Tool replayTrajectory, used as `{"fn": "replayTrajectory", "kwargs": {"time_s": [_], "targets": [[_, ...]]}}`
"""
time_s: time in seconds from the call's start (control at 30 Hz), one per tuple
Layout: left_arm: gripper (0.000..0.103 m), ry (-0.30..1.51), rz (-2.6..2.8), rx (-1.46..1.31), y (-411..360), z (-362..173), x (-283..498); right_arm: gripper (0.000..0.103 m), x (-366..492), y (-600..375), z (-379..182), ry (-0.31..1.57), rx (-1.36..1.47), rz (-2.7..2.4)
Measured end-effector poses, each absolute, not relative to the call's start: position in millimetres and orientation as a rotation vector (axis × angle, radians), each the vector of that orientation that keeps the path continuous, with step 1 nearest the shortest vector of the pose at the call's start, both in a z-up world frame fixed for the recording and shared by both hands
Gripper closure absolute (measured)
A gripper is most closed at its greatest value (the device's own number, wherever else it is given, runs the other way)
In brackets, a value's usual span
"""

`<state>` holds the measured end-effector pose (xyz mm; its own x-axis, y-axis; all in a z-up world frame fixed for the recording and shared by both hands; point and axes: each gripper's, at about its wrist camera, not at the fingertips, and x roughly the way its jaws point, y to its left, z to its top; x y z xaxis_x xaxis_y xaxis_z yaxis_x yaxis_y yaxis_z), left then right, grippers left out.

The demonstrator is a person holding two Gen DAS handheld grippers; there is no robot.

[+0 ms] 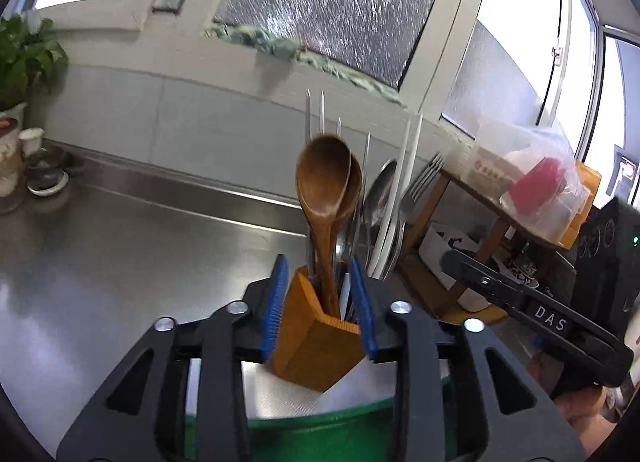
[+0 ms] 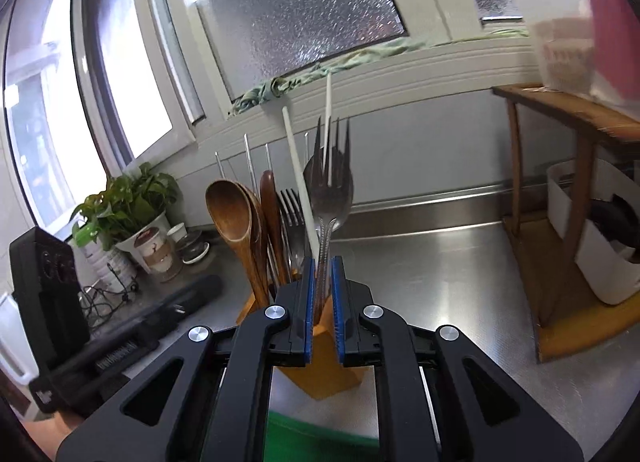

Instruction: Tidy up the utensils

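Observation:
An orange wooden utensil holder (image 1: 316,346) stands on the steel counter, holding wooden spoons (image 1: 326,186), metal chopsticks, white chopsticks, forks and a metal spoon. My left gripper (image 1: 320,302) is shut on the holder's two sides. In the right wrist view the holder (image 2: 326,366) sits just behind my right gripper (image 2: 321,304), which is shut on the thin handles of a metal spoon and fork (image 2: 329,190) standing upright over the holder. The wooden spoons (image 2: 232,214) lean to the left there. The right gripper's body also shows in the left wrist view (image 1: 532,302), at right.
A wooden rack (image 2: 568,198) with white tubs and bagged boxes stands at right. A potted plant (image 2: 128,206), cups and a black box (image 2: 44,294) are at left. A white mat and green cloth (image 1: 320,434) lie under the holder. A windowsill with a rag runs behind.

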<state>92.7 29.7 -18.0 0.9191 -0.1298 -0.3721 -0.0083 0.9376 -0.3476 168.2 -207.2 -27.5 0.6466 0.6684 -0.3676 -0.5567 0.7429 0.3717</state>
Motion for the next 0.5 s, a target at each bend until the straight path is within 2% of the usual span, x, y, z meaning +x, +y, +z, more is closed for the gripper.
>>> {"fn": "replayTrajectory", "kwargs": {"time_s": [0.03, 0.07, 0.1, 0.13, 0.2, 0.23, 0.5], "targets": [[0.058, 0.4, -0.056, -0.357, 32.6, -14.8, 86.6, 0.092, 164.7, -212.8, -25.7, 0.518, 0.239, 0.697], [0.044, 0.398, -0.049, -0.36, 35.1, -12.3, 80.4, 0.091, 160.6, -218.8, -23.8, 0.531, 0.241, 0.687], [0.038, 0.399, -0.043, -0.362, 37.9, -8.1, 70.7, 0.077, 158.2, -222.3, -22.6, 0.542, 0.239, 0.681], [0.028, 0.4, -0.039, -0.359, 39.5, -4.6, 63.9, 0.043, 153.3, -227.6, -20.8, 0.557, 0.23, 0.668], [0.014, 0.411, -0.039, -0.346, 40.0, 0.6, 53.3, 0.003, 139.6, -239.8, -15.9, 0.548, 0.216, 0.629], [0.008, 0.425, -0.04, -0.333, 39.5, 4.3, 44.5, 0.003, 134.7, -243.9, -14.2, 0.543, 0.21, 0.618], [0.008, 0.587, -0.09, -0.243, 21.8, 12.8, 4.5, 0.003, 107.3, -264.3, -15.7, 0.773, 0.126, 0.614]]}}
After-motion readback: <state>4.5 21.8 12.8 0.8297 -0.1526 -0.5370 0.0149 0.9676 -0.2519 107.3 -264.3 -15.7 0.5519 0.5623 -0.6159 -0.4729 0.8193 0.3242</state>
